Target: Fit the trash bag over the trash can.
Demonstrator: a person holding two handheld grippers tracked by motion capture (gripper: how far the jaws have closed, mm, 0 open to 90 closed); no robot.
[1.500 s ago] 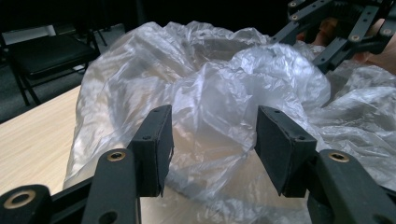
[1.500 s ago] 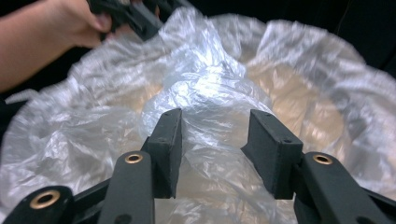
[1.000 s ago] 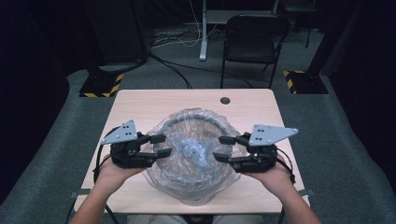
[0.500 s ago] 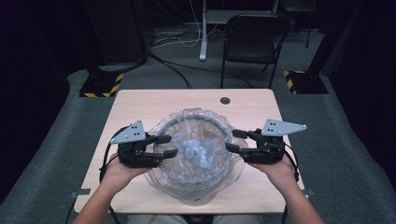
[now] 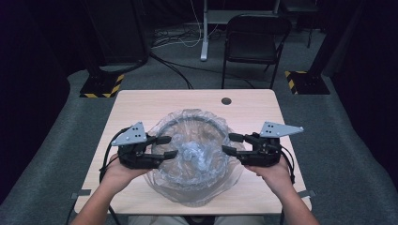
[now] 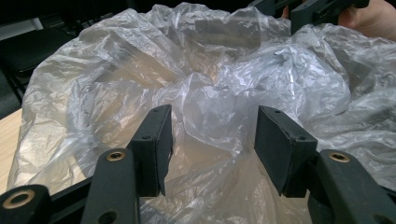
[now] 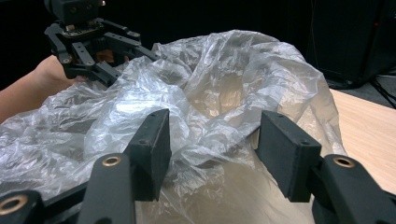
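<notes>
A crumpled clear plastic bag (image 5: 195,154) lies heaped in the middle of the wooden table (image 5: 141,108). It covers a round dark rim (image 5: 197,119) that I cannot make out. My left gripper (image 5: 170,146) is open at the bag's left side, and its jaws straddle a fold of plastic (image 6: 210,84) without closing on it. My right gripper (image 5: 229,143) is open at the bag's right side, pointing inward. In the left gripper view the left gripper (image 6: 212,135) gapes wide. In the right gripper view the right gripper (image 7: 212,140) does the same over the bag (image 7: 210,93).
A small dark round hole (image 5: 226,101) sits near the table's far edge. Behind the table stand a black folding chair (image 5: 256,42) and two stands with yellow-black striped bases (image 5: 101,86). Bare wood shows along the table's far side and both outer edges.
The right gripper has drawn back a little to the right, toward the bag's edge. The left gripper has shifted slightly inward. Both stay open.
</notes>
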